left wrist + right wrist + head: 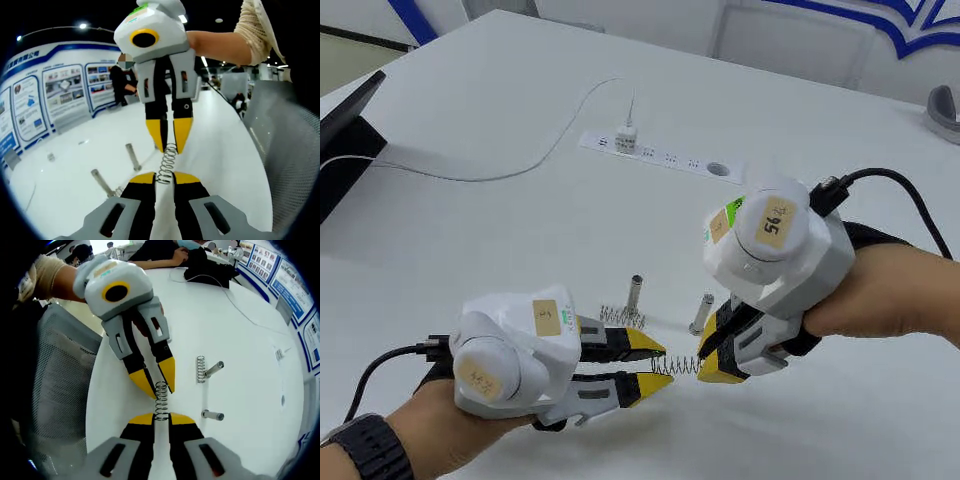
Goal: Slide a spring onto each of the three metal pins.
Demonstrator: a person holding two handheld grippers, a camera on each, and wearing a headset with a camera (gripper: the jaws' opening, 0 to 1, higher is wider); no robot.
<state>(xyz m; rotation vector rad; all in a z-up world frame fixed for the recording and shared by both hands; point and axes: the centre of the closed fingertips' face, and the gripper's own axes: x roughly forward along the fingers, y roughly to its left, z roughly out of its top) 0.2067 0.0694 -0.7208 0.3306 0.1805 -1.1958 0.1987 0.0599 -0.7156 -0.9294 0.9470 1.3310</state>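
Worktop (pixel 520 120): white, bare around the work area.

Left hand-held gripper (pixel 663 365) and right hand-held gripper (pixel 706 362): tip to tip just above the surface. Each is pinched on one end of the same held spring, and both gripper views agree.

Pins: two stand just behind the grippers, the left pin (pixel 634 292) and the right pin (pixel 702 312). Both are bare. Cannot tell whether they are fixed to the surface.

Held spring (pixel 678 365): spans the gap between the two sets of jaws, roughly level, clear of the worktop and of both pins.

Loose spring (pixel 618 316): lies on its side at the foot of the left pin, touching it or nearly so; cannot tell which.

Risks, as judged:
1. Double hold. If the hands drift apart, the coil stretches and may deform or snap out of one pinch and fly off.
2. Hand-over. One side must let go. If the remaining pinch is only on the end coils, the spring may droop and its bore miss the pin top.
3. The right hand-held gripper sits close to the right pin. A careless swing could knock that pin.
4. The loose spring could be brushed and roll away.
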